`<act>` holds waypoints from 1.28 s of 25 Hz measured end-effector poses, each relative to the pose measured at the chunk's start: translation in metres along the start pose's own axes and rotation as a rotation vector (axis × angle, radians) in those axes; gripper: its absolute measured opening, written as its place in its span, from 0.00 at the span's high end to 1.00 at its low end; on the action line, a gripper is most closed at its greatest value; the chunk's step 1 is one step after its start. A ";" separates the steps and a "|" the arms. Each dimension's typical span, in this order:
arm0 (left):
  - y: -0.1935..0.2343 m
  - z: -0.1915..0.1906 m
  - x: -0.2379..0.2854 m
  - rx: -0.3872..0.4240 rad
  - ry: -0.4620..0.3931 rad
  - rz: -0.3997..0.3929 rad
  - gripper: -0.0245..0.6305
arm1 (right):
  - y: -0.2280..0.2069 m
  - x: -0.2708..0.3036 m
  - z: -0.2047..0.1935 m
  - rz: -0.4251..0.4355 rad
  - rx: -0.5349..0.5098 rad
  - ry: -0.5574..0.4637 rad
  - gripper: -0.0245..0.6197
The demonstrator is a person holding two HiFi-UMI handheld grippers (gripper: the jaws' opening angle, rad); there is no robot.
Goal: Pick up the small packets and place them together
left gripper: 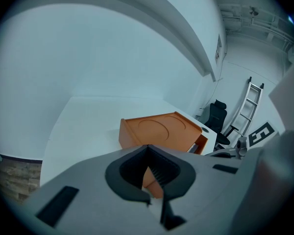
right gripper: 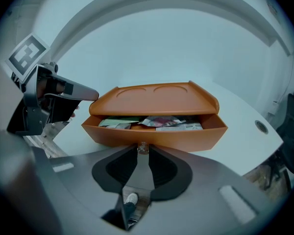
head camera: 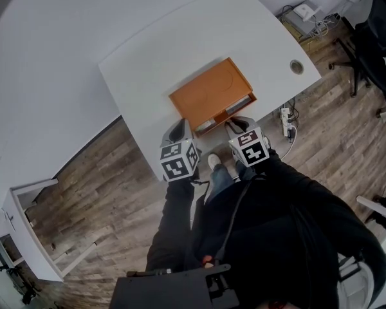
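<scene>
An orange box (head camera: 212, 92) stands near the front edge of the white table (head camera: 180, 44). Its drawer (right gripper: 152, 133) is pulled open toward me, and several small packets (right gripper: 159, 122) lie inside. My right gripper (right gripper: 143, 148) is shut on the small clear knob (right gripper: 143, 146) at the drawer's front. In the head view that gripper (head camera: 239, 122) sits at the box's front right. My left gripper (head camera: 178, 129) is at the box's front left corner, and its jaw tips meet with nothing between them (left gripper: 147, 148). Behind those tips shows the box's orange side (left gripper: 157, 129).
A round cable hole (head camera: 297, 66) is in the table's right corner. On the wooden floor are a black office chair (head camera: 373, 37) at the far right, a power strip (head camera: 285, 118) below the table edge, and a white cabinet (head camera: 26, 224) at the left.
</scene>
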State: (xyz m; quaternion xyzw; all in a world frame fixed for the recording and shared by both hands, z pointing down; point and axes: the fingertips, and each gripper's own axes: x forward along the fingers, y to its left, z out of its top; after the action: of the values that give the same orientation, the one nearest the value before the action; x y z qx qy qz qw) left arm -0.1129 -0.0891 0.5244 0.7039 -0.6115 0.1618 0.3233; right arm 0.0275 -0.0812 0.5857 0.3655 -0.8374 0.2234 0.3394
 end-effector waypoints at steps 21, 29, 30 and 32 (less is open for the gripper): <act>-0.002 -0.001 -0.001 -0.003 -0.001 -0.015 0.97 | 0.007 -0.025 -0.031 0.005 0.006 0.028 0.85; -0.003 0.001 -0.001 -0.011 -0.005 -0.020 0.97 | 0.007 -0.027 -0.031 0.007 0.005 0.022 0.85; -0.003 0.000 -0.001 -0.012 -0.007 -0.020 0.97 | 0.006 -0.027 -0.031 0.007 0.006 0.024 0.85; -0.003 0.000 -0.001 -0.016 -0.010 -0.021 0.97 | 0.005 -0.027 -0.034 0.009 0.008 0.023 0.85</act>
State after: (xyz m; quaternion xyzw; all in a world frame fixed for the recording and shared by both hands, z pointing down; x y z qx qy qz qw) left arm -0.1104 -0.0880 0.5235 0.7083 -0.6070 0.1502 0.3275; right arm 0.0505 -0.0449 0.5881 0.3603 -0.8343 0.2324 0.3465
